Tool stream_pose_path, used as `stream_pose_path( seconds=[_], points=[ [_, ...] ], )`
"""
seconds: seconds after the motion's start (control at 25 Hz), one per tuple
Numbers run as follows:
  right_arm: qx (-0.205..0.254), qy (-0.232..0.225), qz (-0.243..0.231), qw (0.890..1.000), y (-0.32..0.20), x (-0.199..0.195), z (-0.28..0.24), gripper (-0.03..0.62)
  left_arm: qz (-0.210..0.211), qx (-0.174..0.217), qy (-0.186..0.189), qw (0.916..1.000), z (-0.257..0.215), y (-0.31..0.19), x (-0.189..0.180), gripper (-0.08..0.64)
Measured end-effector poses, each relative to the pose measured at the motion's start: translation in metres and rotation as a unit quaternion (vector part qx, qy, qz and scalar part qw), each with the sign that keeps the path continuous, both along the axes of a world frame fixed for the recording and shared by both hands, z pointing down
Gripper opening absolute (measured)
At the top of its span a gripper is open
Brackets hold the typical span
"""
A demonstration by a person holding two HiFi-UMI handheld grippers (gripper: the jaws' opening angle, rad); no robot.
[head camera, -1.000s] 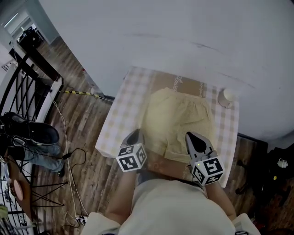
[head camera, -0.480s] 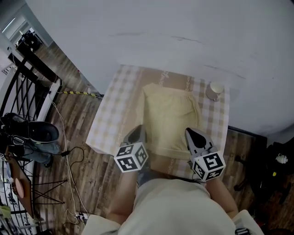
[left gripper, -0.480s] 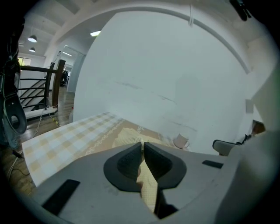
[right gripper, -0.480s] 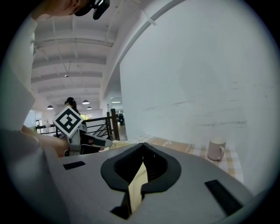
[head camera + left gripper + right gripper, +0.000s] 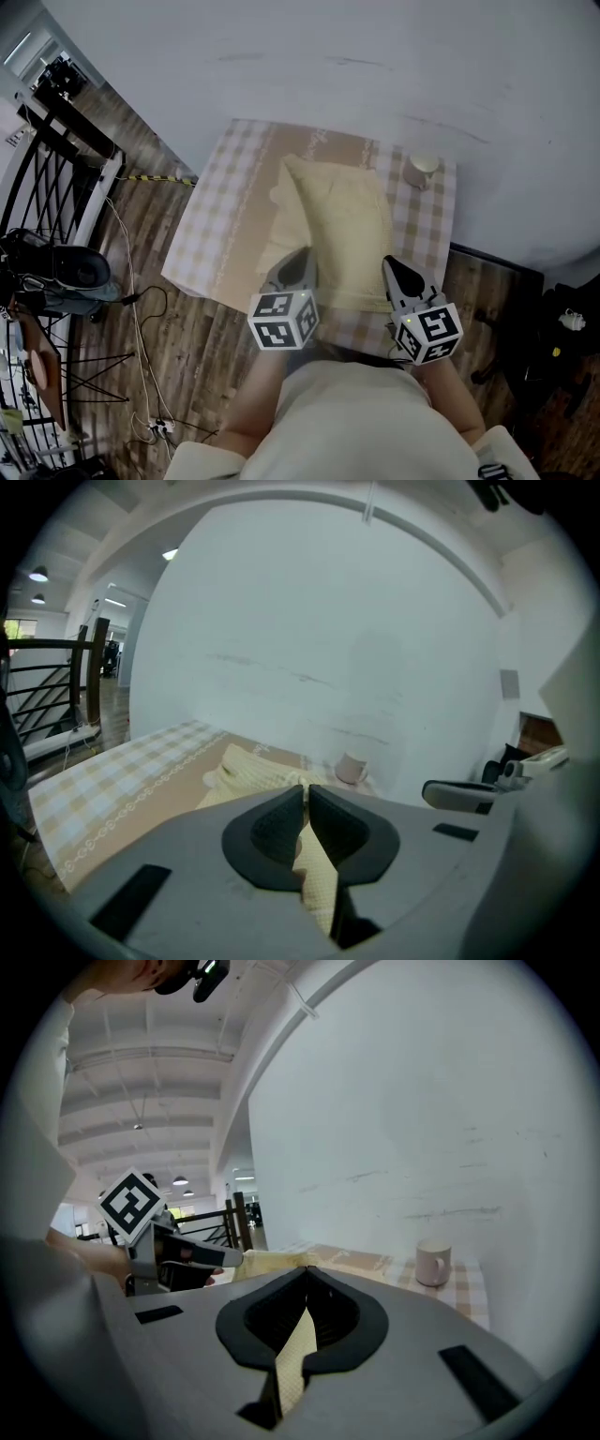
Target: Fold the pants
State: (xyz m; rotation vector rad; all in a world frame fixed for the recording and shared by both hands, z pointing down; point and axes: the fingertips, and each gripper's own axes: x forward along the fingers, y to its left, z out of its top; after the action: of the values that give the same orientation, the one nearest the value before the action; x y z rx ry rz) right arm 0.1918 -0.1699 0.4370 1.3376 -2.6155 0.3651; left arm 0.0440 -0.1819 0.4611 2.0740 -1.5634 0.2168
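I'm pinching the pants (image 5: pixel 342 216) with both grippers, and the picture is changing fast. A second ago the cloth was lying broad across the table (image 5: pixel 211 253). Now it's drawing into a narrower strip that runs from the near edge up toward the wall. Its far left edge is bunching into a small lump. My 2 grippers are also sitting closer together than they were. I'm reading that as the lengthwise fold going in, 1 leg coming over the other, though I can't see the layers clearly enough to call it done.

The left gripper (image 5: pixel 295 262) is clamping with its pads nearly pressed together, a thin fold of yellow fabric running down between them. The right gripper (image 5: pixel 387 264) is squeezing fully together on its own strip of the same cloth.

Both hands are hovering side by side at the near hem, pointing away from me toward the wall and dipping slightly, marker cubes facing back at me. The mug (image 5: pixel 423 169) is standing at the far right corner, apart from the cloth.
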Motion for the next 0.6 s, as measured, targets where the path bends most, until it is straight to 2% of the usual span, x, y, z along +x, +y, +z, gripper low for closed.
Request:
stream_pose_path(
  seconds=[0.24,0.6],
  points=[
    [-0.007,0.001,0.003,1.000,0.012,0.025,0.005,0.000,0.051,0.005,-0.018,0.9985,0.001,0.015,0.056,0.020],
    [-0.013,0.004,0.031,0.999,0.019,0.059,0.011,0.000,0.107,-0.024,-0.018,0.9938,0.021,0.030,0.106,0.020]
  ],
)
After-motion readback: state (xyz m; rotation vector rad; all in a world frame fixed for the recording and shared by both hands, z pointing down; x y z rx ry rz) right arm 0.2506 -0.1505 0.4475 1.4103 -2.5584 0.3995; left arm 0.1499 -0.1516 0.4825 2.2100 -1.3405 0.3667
